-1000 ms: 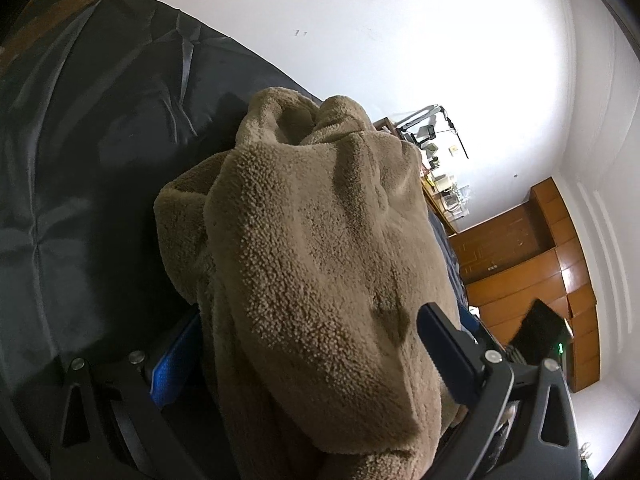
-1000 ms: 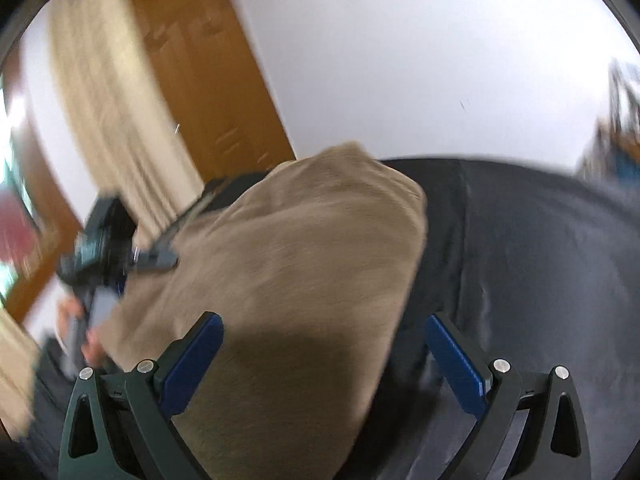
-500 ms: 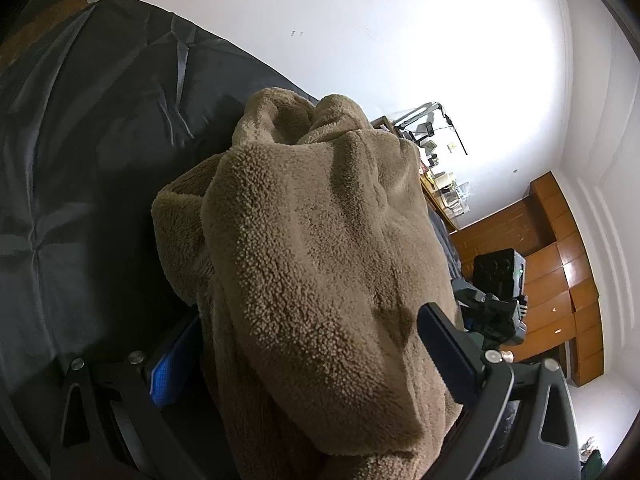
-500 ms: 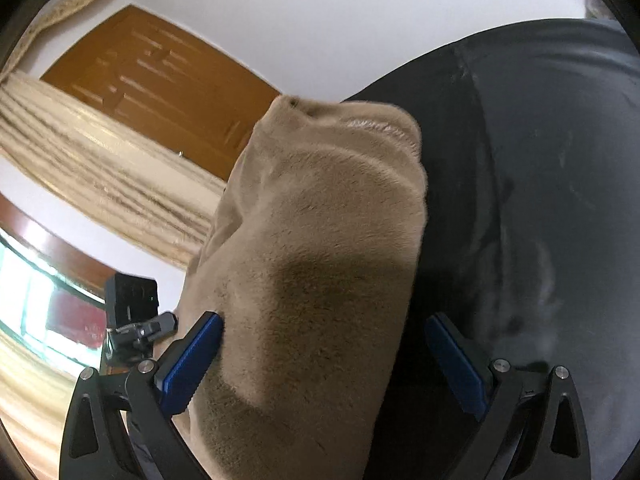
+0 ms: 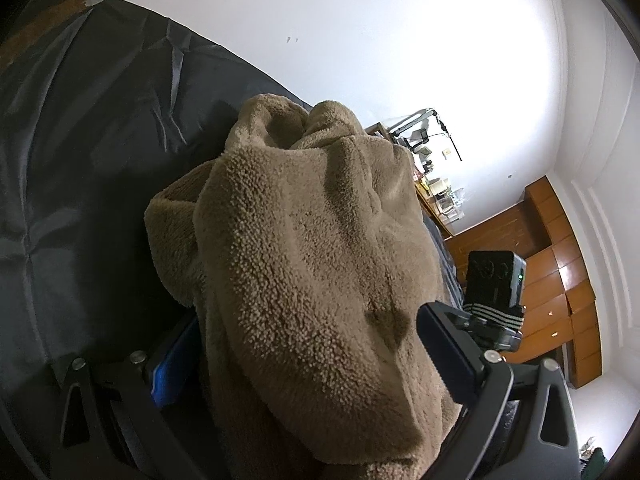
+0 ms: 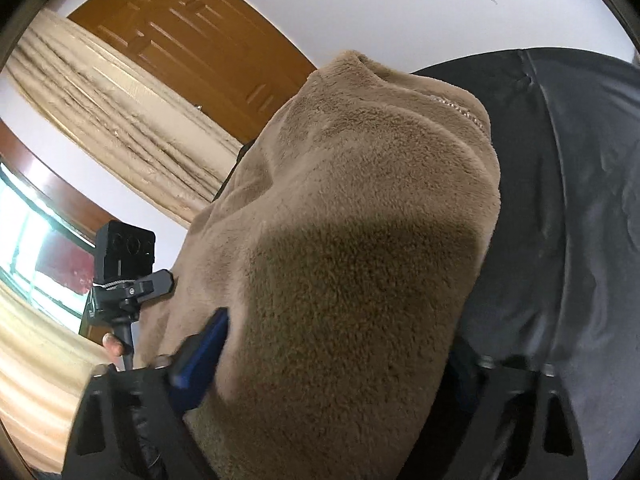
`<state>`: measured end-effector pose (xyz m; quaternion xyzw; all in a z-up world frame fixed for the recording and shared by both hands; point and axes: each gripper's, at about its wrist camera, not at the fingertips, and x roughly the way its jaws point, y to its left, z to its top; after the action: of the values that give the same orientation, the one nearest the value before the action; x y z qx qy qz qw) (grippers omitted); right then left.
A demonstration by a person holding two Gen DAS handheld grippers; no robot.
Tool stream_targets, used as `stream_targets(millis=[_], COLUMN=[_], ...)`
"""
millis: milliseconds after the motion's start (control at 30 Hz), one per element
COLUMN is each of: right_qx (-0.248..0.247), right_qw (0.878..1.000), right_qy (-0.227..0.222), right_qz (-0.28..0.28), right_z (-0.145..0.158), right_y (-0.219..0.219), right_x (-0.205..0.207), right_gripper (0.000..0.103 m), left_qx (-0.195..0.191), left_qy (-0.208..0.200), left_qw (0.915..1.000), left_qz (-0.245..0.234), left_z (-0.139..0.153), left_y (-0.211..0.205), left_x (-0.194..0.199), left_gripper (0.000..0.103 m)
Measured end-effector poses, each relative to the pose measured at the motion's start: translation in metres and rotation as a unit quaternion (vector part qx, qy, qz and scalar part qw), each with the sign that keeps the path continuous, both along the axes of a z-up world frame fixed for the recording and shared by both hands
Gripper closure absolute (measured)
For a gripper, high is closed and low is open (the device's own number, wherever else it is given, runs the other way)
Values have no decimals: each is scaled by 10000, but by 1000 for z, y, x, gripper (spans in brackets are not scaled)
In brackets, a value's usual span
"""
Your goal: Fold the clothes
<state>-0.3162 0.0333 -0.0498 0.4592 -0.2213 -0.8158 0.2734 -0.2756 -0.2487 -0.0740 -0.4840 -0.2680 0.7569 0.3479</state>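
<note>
A tan fleece garment [image 5: 312, 232] lies bunched in a thick heap on a black bed cover [image 5: 80, 140]. My left gripper [image 5: 304, 322] straddles its near end. Its jaws are closing, with the fleece bulging between them and hiding part of the left blue pad [image 5: 168, 372]. In the right wrist view the same garment [image 6: 360, 200] fills the space between the jaws of my right gripper [image 6: 340, 330], which are also closing. The left pad [image 6: 200, 356] there is blurred against the pile, and the right finger is hidden under the fleece.
The black cover [image 6: 580, 200] stretches out to the right of the garment. The right gripper's black body [image 5: 494, 280] shows past the heap, and the left gripper's body [image 6: 124, 256] with a fingertip [image 6: 112, 344] shows from the other side. A wooden door [image 6: 192, 40], a curtain and wooden cabinets [image 5: 560, 280] stand behind.
The right gripper swung in and came down over the garment, and its jaws narrowed. The left gripper's jaws narrowed slightly. The right gripper's body came into the left wrist view.
</note>
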Motion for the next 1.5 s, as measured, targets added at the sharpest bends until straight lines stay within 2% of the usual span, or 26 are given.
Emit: stream_targets(millis=[67,233,400,600,800,967,1100,1267,1500], right_qx=[-118,-33,218,460,606,723,719,709,758], right_qw=[9999,9987,9960,9918,9877,9813,9729,9551,9223], right_qy=[105,456,775,1043,1143,1240,1323,1421,1456], right_qz=[-64,-233,-391,-579,-876,-1282,-1753,-2500,-3499], right_z=[1,13,30,49,62,72,78,84,85], right_y=[2,-2,-9,-5,23,75,121,203,308], right_x=[4,15,27,48,74,111,146,195,264], right_gripper=[29,41,47,47,47,47,47,47,47], left_qx=[63,174,104,24,-131,-370,-561,-618,-576], left_qy=[-112,-155,-93,-50,29,83,232,327,410], left_qw=[9999,9997,9999,10000,9995,9971,9925,9840,9680], left_qz=[-13,30,98,66,-273,-659,-1065,-1637,-2409], left_z=[-3,-5,-1,5,14,24,38,52,60], left_y=[3,5,8,22,71,140,219,325,476], left_x=[-2,-5,-4,-1,9,18,23,24,38], left_gripper=[30,43,46,48,48,48,48,48,48])
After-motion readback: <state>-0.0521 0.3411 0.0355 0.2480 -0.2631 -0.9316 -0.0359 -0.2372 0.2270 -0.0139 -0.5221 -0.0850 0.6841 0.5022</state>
